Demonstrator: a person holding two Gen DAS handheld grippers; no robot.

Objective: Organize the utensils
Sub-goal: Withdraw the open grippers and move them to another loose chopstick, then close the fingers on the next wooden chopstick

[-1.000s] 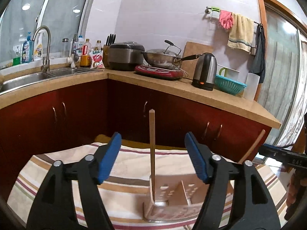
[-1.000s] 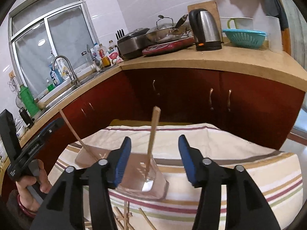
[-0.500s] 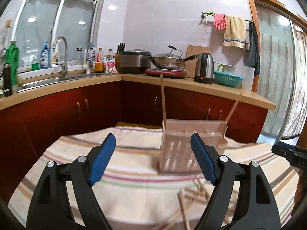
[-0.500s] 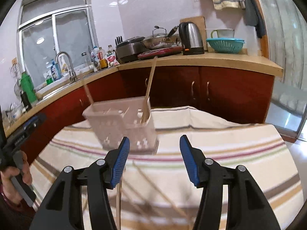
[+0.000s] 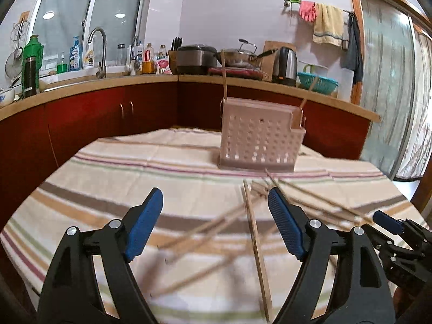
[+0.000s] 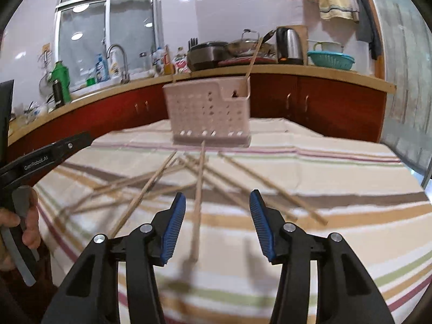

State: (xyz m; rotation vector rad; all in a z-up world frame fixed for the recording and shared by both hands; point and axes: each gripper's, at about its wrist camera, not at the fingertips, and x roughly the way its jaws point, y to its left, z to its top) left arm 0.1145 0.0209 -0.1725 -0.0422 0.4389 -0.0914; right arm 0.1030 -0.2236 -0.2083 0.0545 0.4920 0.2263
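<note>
A pink perforated utensil holder (image 5: 260,137) stands on the striped tablecloth (image 5: 108,189); it also shows in the right wrist view (image 6: 209,113). Two wooden chopsticks (image 5: 224,75) stand in it, one at each end. Several loose chopsticks (image 5: 256,235) lie scattered on the cloth in front of it, also in the right wrist view (image 6: 198,197). My left gripper (image 5: 216,224) is open and empty, low over the chopsticks. My right gripper (image 6: 217,224) is open and empty, with one chopstick lying between its fingers below.
A kitchen counter (image 5: 270,83) with sink, rice cooker, wok, kettle (image 5: 284,66) and teal basket runs behind the table. The right gripper's tip (image 5: 388,224) shows at the left view's right edge. The hand holding the left gripper (image 6: 24,216) is at the right view's left.
Both grippers have pulled back and down from above the holder to low over the loose chopsticks. The holder now stands farther away. Both stay open.
</note>
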